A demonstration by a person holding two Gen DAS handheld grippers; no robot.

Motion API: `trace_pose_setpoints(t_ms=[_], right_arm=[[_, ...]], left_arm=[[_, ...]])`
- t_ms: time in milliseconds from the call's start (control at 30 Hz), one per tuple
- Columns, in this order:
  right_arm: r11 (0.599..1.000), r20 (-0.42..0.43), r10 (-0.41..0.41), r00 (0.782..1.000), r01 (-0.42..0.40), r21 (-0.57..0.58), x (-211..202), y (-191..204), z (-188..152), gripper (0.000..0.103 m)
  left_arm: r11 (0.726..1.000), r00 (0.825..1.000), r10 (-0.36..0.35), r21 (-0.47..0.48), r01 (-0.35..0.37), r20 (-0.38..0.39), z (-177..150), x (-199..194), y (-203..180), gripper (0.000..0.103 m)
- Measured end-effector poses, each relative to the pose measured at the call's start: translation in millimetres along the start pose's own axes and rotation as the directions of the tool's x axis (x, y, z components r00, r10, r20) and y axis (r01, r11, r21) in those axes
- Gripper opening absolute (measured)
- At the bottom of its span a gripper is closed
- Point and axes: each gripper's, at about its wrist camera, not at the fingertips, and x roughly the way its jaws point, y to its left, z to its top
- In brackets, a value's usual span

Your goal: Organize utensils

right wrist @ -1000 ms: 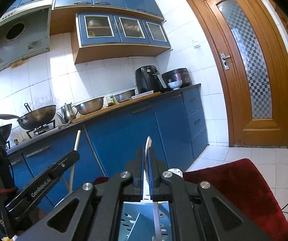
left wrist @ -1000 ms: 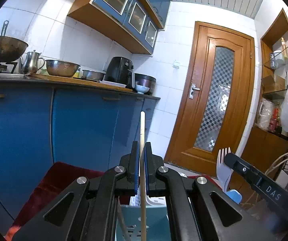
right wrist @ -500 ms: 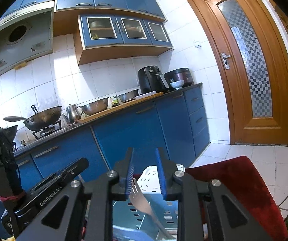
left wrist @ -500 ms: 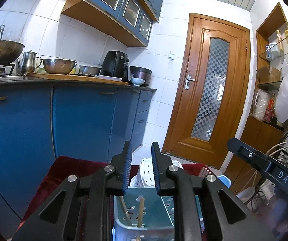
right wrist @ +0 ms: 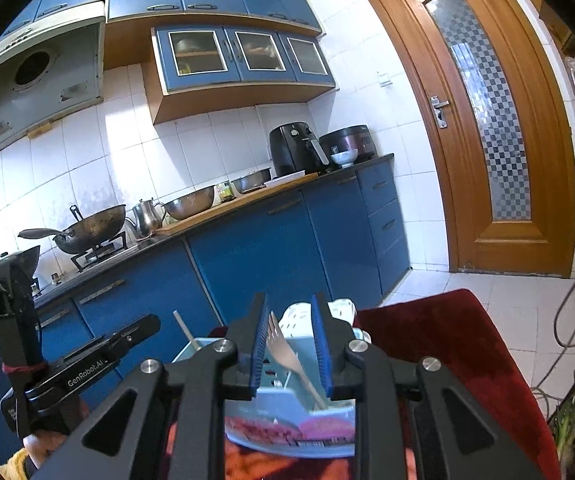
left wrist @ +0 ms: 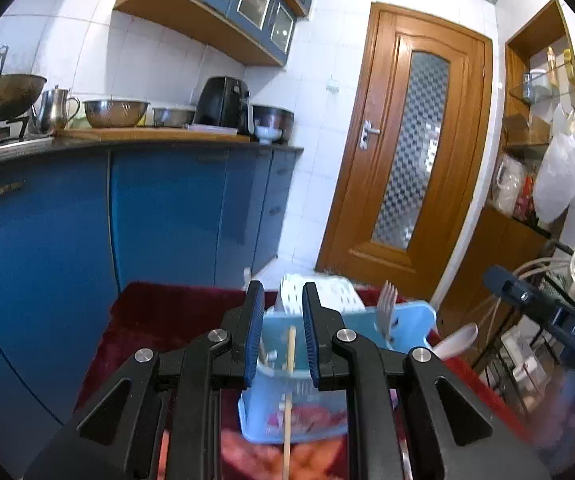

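Note:
A light blue slotted utensil basket [left wrist: 403,320] stands on a dark red cloth. A wooden chopstick [left wrist: 289,354] stands in it, seen through the gap of my left gripper [left wrist: 283,320], whose blue pads are apart and clear of it. A fork [left wrist: 385,305] leans in the basket's right part. In the right wrist view that fork [right wrist: 287,350] leans in the basket [right wrist: 327,410] between the pads of my right gripper [right wrist: 289,340], which is open and not touching it. The chopstick [right wrist: 185,330] shows at the left, above the left gripper's body.
A white slotted holder [left wrist: 329,292] stands behind the basket, and a white spoon [left wrist: 457,340] lies to its right. The red cloth [right wrist: 439,344] covers the surface. Blue cabinets [left wrist: 167,216] stand ahead, a wooden door [left wrist: 411,160] to the right, and a wire rack [left wrist: 527,360] at far right.
Both grippers went from shut to open: the left let go of the chopstick and the right let go of the fork, both now in the basket. Both grippers drew back from it.

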Motion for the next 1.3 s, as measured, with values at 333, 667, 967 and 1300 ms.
trace_pose_setpoints(t_ms=[333, 667, 967, 1300], right_arm=[[1.0, -0.039, -0.029, 0.999, 0.029, 0.002, -24, -5, -26, 0.026], [0.999, -0.086, -0.034, 0.996, 0.035, 0.013, -29, -12, -48, 0.027], [0.997, -0.109, -0.037, 0.993, 0.044, 0.056, -28, -27, -57, 0.028], [0.997, -0.106, -0.04, 0.994, 0.046, 0.058, -27, -35, -60, 0.029]], left_arm=[[1.0, 0.992, -0.015, 0.011, 0.017, -0.122, -41, -6, -4, 0.018], [1.0, 0.987, -0.011, -0.002, 0.01, -0.162, -52, 1, -3, 0.018], [0.998, 0.985, -0.021, 0.056, 0.031, -0.169, -11, 14, -8, 0.018], [0.997, 0.935, -0.069, 0.002, 0.075, -0.347, 17, 68, -4, 0.018]])
